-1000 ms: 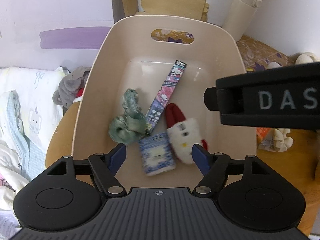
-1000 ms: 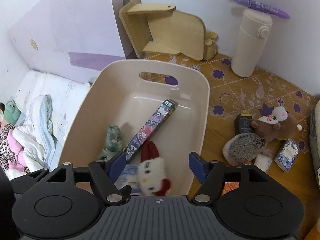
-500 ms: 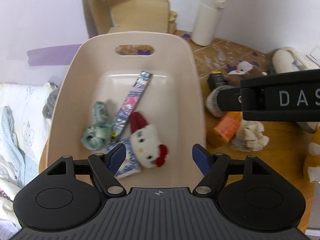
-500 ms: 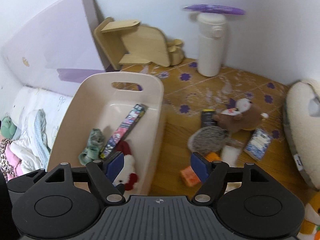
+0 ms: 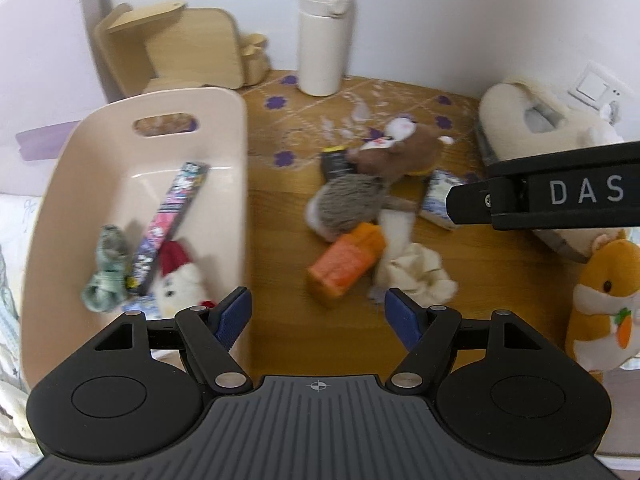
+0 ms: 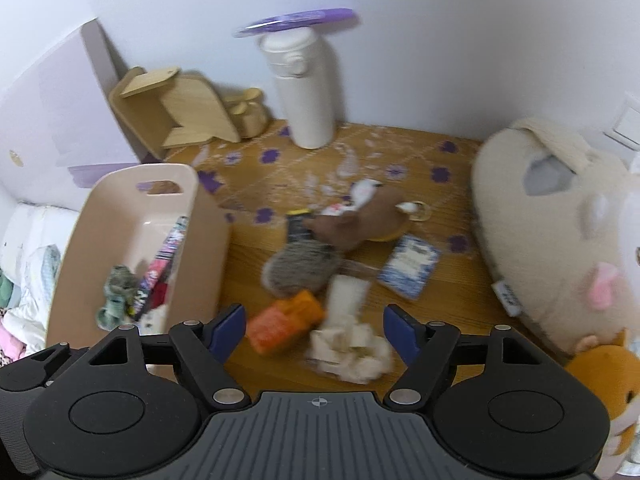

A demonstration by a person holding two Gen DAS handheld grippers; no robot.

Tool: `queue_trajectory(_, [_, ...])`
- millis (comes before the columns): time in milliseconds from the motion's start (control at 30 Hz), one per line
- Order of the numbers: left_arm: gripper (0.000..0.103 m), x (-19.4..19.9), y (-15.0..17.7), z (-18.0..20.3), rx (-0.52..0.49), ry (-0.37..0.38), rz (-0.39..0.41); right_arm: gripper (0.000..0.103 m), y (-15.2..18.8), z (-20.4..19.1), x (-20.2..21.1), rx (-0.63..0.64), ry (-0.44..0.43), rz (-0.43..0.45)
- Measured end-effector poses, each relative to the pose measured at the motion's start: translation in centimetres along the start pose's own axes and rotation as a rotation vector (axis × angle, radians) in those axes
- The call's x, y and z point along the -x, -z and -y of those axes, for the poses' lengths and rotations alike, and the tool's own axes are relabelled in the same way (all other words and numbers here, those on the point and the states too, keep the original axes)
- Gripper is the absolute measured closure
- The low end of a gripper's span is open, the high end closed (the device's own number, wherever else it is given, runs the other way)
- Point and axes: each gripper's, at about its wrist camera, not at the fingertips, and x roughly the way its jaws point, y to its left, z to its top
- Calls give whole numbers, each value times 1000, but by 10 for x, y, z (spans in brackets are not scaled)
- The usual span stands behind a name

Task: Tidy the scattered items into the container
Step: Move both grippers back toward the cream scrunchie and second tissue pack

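The cream bin (image 5: 240, 160) (image 6: 188, 184) stands at the left and holds a green scrunchie (image 5: 106, 272), a long printed box (image 5: 172, 220) and a white plush with a red hat (image 5: 180, 280). To its right, loose on the wooden floor, lie an orange box (image 5: 346, 260) (image 6: 284, 320), a cream scrunchie (image 5: 416, 276) (image 6: 348, 348), a grey hedgehog plush (image 5: 344, 208) (image 6: 300, 268), a brown plush (image 5: 400, 152) (image 6: 356, 224) and a blue-white packet (image 5: 440, 196) (image 6: 410, 266). My left gripper (image 5: 318, 312) is open and empty above the floor, just short of the orange box. My right gripper (image 6: 314, 326) is open and empty over the orange box and cream scrunchie.
A white flask (image 5: 322, 40) and a wooden stand (image 5: 180, 52) sit by the back wall. A big cream plush (image 6: 552, 232) and an orange hamster plush (image 5: 604, 300) fill the right side. Bedding (image 6: 24, 264) lies left of the bin. A black bar lettered DAS (image 5: 560, 196) crosses the left wrist view.
Both grippers have swung right, from over the bin to over the loose items on the floor. The white plush rests in the bin. Both stay open.
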Motion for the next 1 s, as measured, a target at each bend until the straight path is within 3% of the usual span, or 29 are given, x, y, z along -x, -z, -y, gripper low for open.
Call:
queue_trajectory(500, [28,-39,-1,54,46,-7,-18,24,-8,73,-24,-10,6,-47])
queue_trajectory(1000, [28,-91,4,61,110,-35,-32,23,-36,81,-83,25,-46,-129])
